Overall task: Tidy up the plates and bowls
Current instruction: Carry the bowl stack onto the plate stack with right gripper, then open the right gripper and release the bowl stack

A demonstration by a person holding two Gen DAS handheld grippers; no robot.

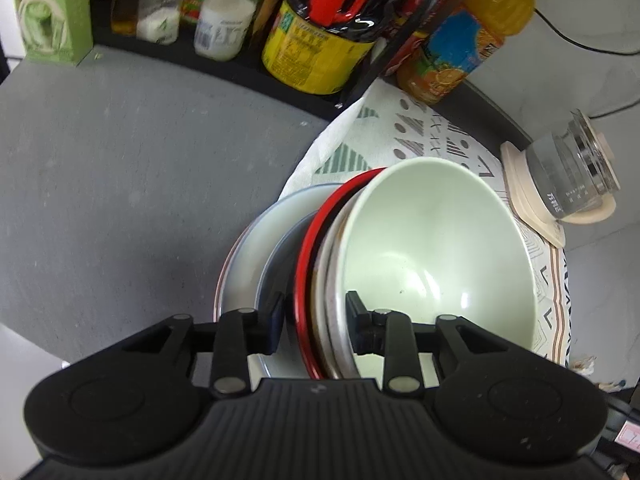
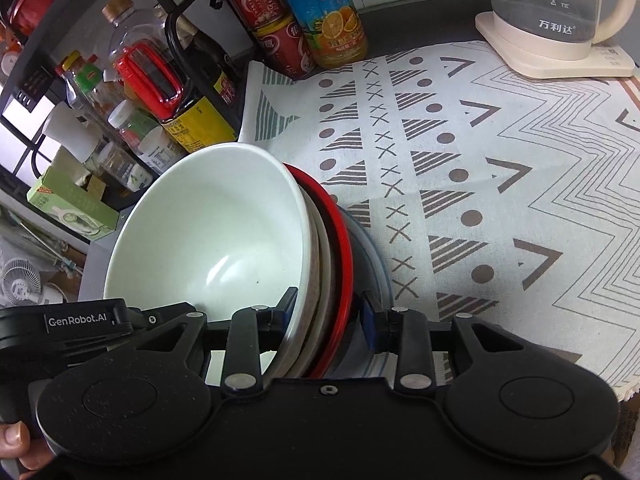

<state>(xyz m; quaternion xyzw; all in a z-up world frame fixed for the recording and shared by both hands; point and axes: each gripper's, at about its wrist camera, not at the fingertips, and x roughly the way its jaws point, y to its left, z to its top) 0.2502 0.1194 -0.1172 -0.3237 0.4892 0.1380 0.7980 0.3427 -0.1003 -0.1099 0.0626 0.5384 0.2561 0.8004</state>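
Black two-finger left gripper [image 1: 316, 320] is seen closed across the near edge of a nested stack of dishes: one finger [image 1: 276, 316] is set outside the red rim, the other [image 1: 358, 316] inside the pale green round bowl [image 1: 432, 248]. The black two-finger right gripper [image 2: 328, 312] is clamped on the same stack in the same way, with one finger [image 2: 290, 306] inside the bowl and the other [image 2: 370, 320] outside the red-rimmed plate [image 2: 340, 248].

The stack is tilted on edge. From the bowl outward are ranked a beige plate [image 2: 320, 248], the red-rimmed plate and a wide pale blue-grey plate [image 1: 248, 256].

The stack is located at the border where the white cloth with grey geometric print [image 2: 500, 184] meets the bare grey countertop [image 1: 120, 160]. Open surface is offered by the countertop on one side and by the cloth on the other.

Room beyond is bounded by a black wire rack of bottles and jars [image 2: 132, 92], an orange juice bottle [image 2: 332, 16] and a glass kettle on a cream base [image 2: 548, 20].
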